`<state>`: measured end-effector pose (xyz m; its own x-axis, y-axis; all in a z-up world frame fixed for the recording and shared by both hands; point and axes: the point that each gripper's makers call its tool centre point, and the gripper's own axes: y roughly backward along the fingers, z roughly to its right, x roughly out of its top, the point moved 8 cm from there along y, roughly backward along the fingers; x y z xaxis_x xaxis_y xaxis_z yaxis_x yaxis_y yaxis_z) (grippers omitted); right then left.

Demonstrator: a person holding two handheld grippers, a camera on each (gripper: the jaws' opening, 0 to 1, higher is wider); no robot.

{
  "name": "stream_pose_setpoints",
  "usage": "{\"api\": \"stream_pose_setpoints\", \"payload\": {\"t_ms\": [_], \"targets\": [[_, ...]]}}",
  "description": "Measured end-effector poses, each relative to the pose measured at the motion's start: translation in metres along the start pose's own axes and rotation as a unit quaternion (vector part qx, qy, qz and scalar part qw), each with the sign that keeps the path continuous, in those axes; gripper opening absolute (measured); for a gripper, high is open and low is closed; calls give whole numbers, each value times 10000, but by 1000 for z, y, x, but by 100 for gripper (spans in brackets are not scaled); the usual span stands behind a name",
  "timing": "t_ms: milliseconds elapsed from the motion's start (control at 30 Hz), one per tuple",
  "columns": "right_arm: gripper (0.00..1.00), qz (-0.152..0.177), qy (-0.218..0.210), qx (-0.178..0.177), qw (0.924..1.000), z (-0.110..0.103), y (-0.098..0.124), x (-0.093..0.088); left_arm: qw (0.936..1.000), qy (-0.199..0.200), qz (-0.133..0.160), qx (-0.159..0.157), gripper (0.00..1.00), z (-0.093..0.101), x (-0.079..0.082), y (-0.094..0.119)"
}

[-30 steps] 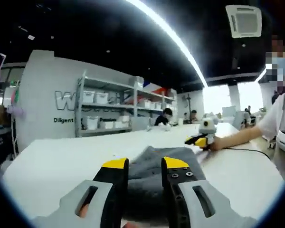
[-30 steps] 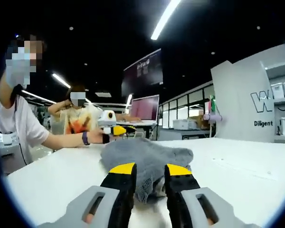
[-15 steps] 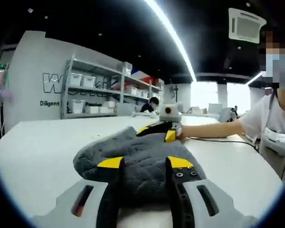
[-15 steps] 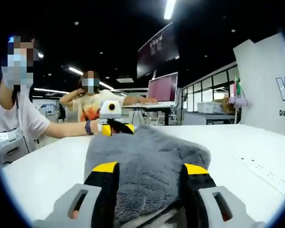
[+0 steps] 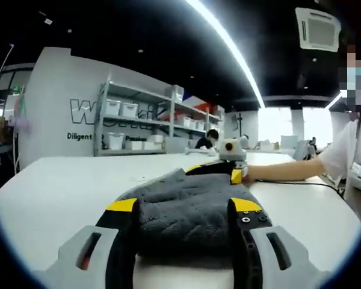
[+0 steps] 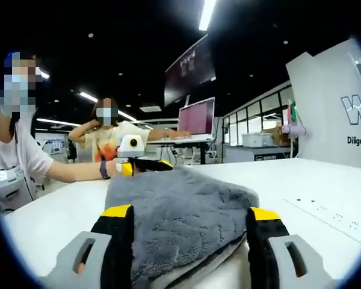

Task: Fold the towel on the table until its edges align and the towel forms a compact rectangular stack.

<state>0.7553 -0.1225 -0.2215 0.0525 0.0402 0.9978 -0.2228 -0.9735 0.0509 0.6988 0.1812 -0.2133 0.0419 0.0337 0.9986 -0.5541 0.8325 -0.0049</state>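
Now both grippers' fingers [image 5: 123, 208] have spread wide, releasing the folded towel [image 6: 180, 208] lying between them on the bench [image 5: 54, 186].

1. Between my left fingers [image 5: 121, 212], spread wide, the folded grey towel [image 5: 186, 211] takes up the whole gap; nothing else can pass there.
2. My right fingers [image 6: 118, 218] stand just as wide, with the same towel [image 6: 180, 217] bulking between them and layered at its near edge.
3. Beyond the towel in the left gripper view, my right gripper [image 5: 219, 170] sits at the far edge, blocking a straight push forward.
4. In the right gripper view, my left gripper [image 6: 141, 165] closes off the opposite end likewise.
5. The white surface [image 5: 54, 186] lies bare to the left of the towel, open room for a sideways pass.
6. The surface [image 6: 325, 192] on the towel's right side is also open.
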Motion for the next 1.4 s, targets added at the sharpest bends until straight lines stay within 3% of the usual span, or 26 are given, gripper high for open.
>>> {"api": "stream_pose_setpoints", "payload": {"t_ms": [133,200,300,433,667,767,1167,1400], "targets": [[96,78,143,-224,9996,-18,32,0,9998,114,-162,-81,77,11,-3,25],[97,237,127,-378,9989,-29,48,2,9994,127,-297,81,81,18,-7,47],[99,228,212,-526,9981,-42,66,0,9983,-140,-438,354,84,28,-10,71],[99,122,323,-769,9964,-66,92,-4,9989,-38,-243,394,95,46,-8,88],[100,54,323,-1188,9924,-101,135,-10,9961,-431,-645,420,99,65,-17,86],[100,101,240,-1291,9913,-111,151,-11,9910,-571,-1132,431,99,64,-25,85],[100,272,131,-1820,9828,-139,212,-11,9942,-403,-926,366,99,68,-21,85],[100,461,61,-1990,9789,-138,220,-8,9951,-302,-868,376,99,65,-21,85]]}}
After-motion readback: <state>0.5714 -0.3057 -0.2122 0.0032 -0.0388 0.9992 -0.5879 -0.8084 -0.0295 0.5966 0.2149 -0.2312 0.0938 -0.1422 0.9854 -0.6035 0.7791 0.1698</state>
